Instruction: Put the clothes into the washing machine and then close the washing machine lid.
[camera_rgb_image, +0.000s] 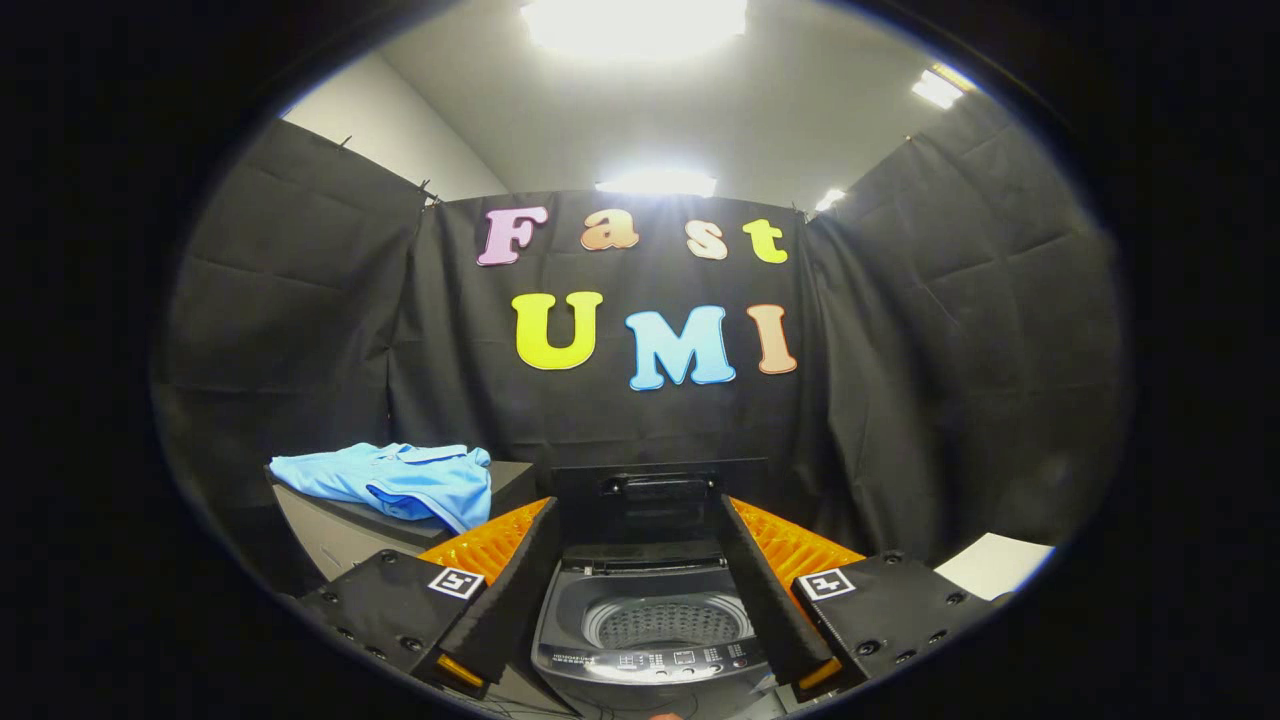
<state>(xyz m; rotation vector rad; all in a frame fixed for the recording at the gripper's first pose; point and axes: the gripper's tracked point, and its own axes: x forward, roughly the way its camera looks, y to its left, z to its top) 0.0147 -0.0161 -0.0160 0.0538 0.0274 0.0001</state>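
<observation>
Gripper (640, 520) fingers spread wide, holding nothing. Small grey top-loading washing machine (655, 625) between them, black lid (660, 495) raised. Light-blue folded shirt (395, 482) on grey table (345, 535) beside it.

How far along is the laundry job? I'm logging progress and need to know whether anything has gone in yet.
Done: the washing machine has its lid up, and the visible part of its drum looks bare. In hand: nothing; the gripper is open, fingers spread to either side of the machine. Left: the blue garment lies on the grey surface beside the machine, to be picked up and loaded, then the lid closed.
</observation>
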